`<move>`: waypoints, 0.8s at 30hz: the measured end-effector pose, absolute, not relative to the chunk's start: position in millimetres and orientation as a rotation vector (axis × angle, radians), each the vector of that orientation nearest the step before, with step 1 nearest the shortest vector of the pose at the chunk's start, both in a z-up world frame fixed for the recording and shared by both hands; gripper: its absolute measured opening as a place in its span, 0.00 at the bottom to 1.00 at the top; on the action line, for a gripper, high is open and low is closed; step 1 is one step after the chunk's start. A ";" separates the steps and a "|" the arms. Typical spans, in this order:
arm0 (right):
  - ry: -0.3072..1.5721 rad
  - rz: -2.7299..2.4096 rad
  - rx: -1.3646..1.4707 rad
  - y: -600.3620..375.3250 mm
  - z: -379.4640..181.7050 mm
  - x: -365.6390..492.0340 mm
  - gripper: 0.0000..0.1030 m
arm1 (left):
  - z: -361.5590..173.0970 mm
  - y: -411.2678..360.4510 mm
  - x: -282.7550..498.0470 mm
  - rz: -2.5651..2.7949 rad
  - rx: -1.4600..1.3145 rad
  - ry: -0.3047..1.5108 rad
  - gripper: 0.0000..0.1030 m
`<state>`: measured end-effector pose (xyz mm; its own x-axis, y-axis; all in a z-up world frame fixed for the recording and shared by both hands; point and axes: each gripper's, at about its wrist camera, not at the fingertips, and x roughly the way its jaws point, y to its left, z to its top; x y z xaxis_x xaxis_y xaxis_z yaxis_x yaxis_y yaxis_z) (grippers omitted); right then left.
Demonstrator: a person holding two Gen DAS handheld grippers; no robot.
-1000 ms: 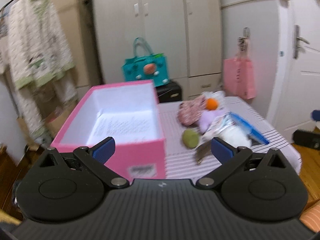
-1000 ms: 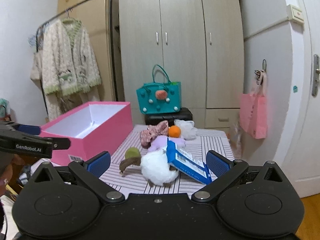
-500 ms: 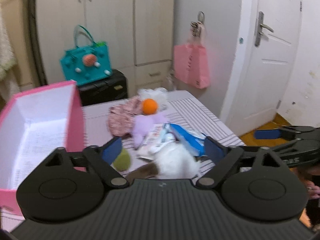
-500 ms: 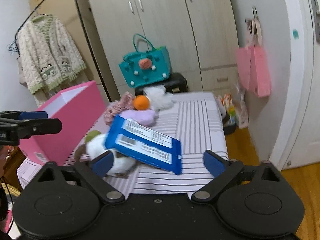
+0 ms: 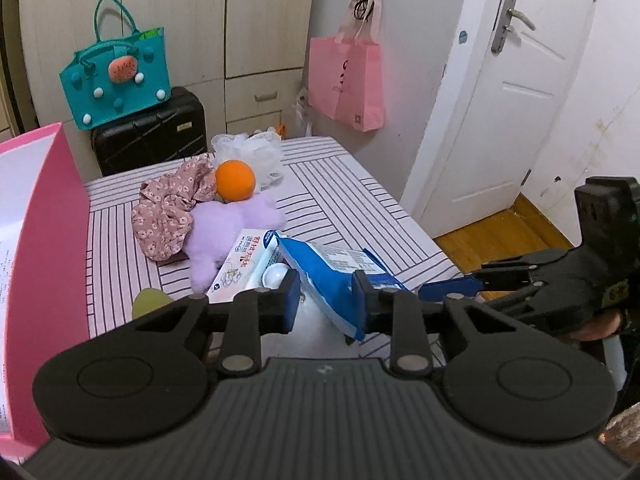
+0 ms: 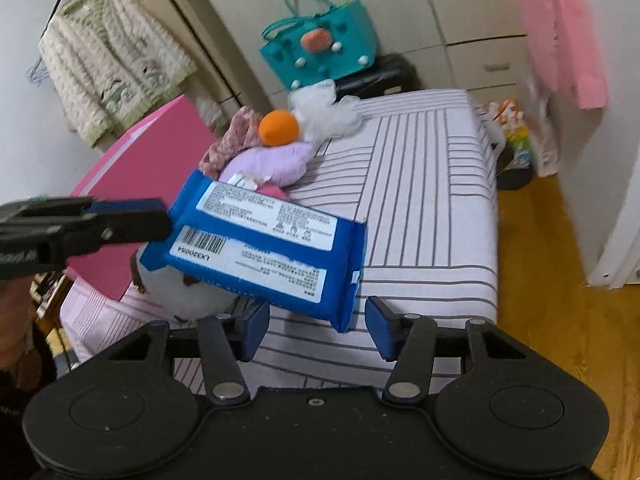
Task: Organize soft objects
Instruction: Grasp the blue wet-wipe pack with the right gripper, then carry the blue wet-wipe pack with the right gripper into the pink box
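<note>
A pile of soft things lies on the striped table [image 5: 336,184]: a floral cloth [image 5: 168,208], an orange ball [image 5: 235,179], a lilac plush [image 5: 228,228], a white fluffy toy [image 6: 188,292] and a green ball [image 5: 150,302]. A blue wipes pack [image 5: 328,276] leans on the pile; it also shows in the right wrist view [image 6: 264,240]. My left gripper [image 5: 326,302] is open, its jaws either side of the pack's near end. My right gripper [image 6: 316,324] is open, just below the pack's lower corner.
An open pink box [image 5: 44,240] stands at the table's left. A teal bag [image 5: 116,76] sits on a black suitcase [image 5: 152,132] behind the table. A pink bag [image 5: 346,80] hangs on the wall. A door [image 5: 516,92] and wooden floor [image 6: 540,280] are to the right.
Both grippers have moved in toward the blue pack and their jaws have narrowed. The left view swung right, away from the pink box. The right gripper moved round to the table's right side.
</note>
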<state>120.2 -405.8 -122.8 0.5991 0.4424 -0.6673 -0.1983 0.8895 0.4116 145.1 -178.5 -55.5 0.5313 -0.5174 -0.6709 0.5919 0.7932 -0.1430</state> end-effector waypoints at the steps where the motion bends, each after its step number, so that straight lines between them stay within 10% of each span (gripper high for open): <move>1: 0.856 0.391 0.305 -405.9 -122.9 122.0 0.57 | -55.9 -180.0 147.0 -0.666 0.104 0.771 0.25; 11: 0.815 0.428 0.115 -390.9 -123.3 128.1 0.58 | -63.5 -192.7 151.6 -0.625 0.152 0.785 0.25; 16: 0.739 0.331 0.125 -387.5 -128.1 121.6 0.33 | -63.9 -197.9 149.2 -0.612 0.179 0.775 0.24; 24: 0.693 0.251 0.105 -373.1 -127.6 111.9 0.28 | -61.3 -205.6 135.2 -0.614 0.239 0.731 0.23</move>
<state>111.9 -373.1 -127.6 0.7408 0.2634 -0.6180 -0.1939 0.9646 0.1787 135.2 -205.6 -61.3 0.5801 -0.4394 -0.6859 0.6002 0.7998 -0.0047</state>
